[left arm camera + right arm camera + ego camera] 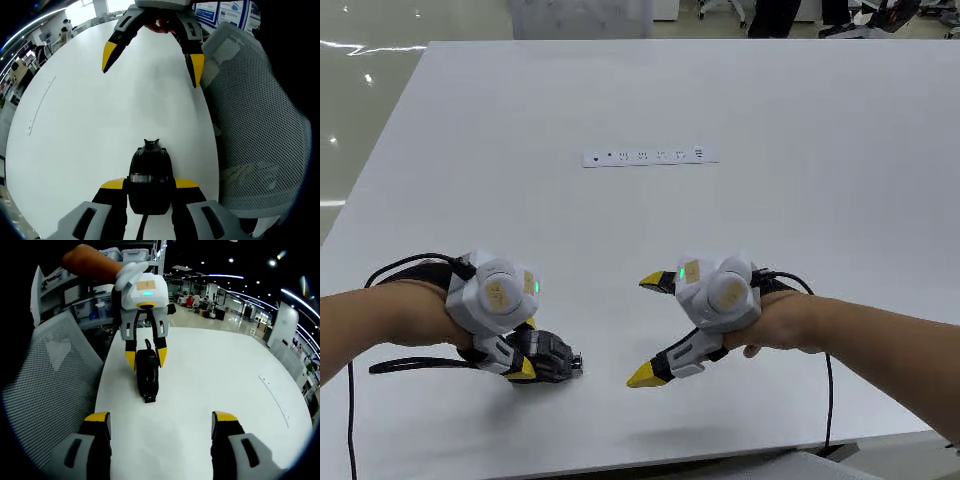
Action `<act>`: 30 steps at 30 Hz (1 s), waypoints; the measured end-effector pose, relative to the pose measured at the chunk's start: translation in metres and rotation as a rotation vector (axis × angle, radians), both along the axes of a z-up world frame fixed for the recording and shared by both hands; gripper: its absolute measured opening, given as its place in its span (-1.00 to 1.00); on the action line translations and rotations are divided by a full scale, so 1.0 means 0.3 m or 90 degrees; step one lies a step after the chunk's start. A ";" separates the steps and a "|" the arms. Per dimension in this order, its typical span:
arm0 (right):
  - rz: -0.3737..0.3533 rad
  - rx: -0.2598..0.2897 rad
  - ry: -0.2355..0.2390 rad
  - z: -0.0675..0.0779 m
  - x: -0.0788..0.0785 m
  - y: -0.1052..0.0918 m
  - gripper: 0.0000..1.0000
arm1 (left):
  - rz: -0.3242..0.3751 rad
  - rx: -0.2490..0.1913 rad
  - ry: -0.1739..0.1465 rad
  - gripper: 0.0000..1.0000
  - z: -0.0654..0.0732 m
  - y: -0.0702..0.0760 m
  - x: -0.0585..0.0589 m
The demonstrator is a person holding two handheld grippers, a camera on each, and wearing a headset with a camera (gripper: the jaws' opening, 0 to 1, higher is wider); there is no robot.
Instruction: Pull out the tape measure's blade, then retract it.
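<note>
Tape measure (pixel 148 170): black case, resting on the table (pixel 740 110) near its front edge, clamped across the sides by my left gripper (pixel 528 347). Blade tab (pixel 151 144) sits at the nose; blade not yet out. The long axis lies flat, nose toward my right gripper (pixel 646 328), whose jaws stand wide apart, short of the nose.

Plan: hold the case firm, approach along that axis, pinch the tab only, and pull straight.
</note>
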State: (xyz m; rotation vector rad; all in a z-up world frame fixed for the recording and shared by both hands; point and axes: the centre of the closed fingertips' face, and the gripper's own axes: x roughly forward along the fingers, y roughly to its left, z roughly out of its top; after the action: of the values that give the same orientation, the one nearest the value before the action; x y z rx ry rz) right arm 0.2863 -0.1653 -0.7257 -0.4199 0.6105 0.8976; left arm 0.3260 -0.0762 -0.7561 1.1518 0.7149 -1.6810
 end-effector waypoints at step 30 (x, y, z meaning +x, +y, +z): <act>0.054 -0.049 0.065 -0.201 0.071 0.173 -0.25 | 0.014 0.003 0.004 -0.40 -0.008 0.003 0.000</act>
State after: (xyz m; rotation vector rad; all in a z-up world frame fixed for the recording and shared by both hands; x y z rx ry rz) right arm 0.3076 -0.1133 -0.7861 -0.4739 0.7260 0.9834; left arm 0.3261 -0.0753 -0.7584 1.1385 0.7343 -1.6666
